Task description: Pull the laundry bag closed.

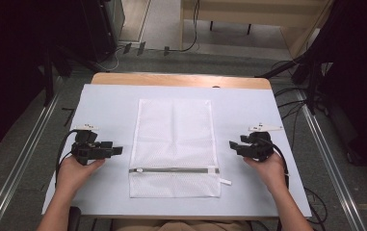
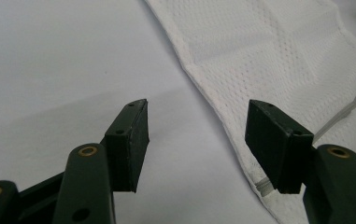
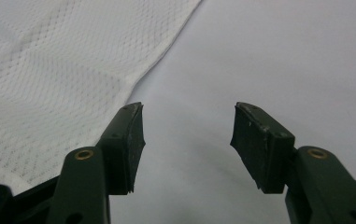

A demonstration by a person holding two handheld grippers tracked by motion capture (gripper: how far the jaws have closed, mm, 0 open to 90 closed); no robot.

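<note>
A: Looking down from the high view, what is lying on the table [image 1: 248,96]?

B: A white mesh laundry bag [image 1: 174,144] is lying flat in the middle of the pale sheet, its grey zipper [image 1: 171,170] running across near the person's end. The left gripper [image 1: 116,150] is hovering just left of the bag's edge, and the right gripper [image 1: 232,146] is hovering just right of it. Both are pointing inward at the bag, neither touching it.

A: And the left gripper view?

B: The left gripper [image 2: 196,135] is holding its jaws wide apart with nothing between them. The mesh laundry bag [image 2: 278,60] is stretching away on the right, its hem passing under the right-hand jaw.

A: What is the right gripper view giving us?

B: The right gripper [image 3: 189,135] is likewise standing open over bare table [image 3: 283,56], gripping nothing. The mesh laundry bag [image 3: 59,79] is lying on the left, its edge running down behind the left-hand jaw.
</note>
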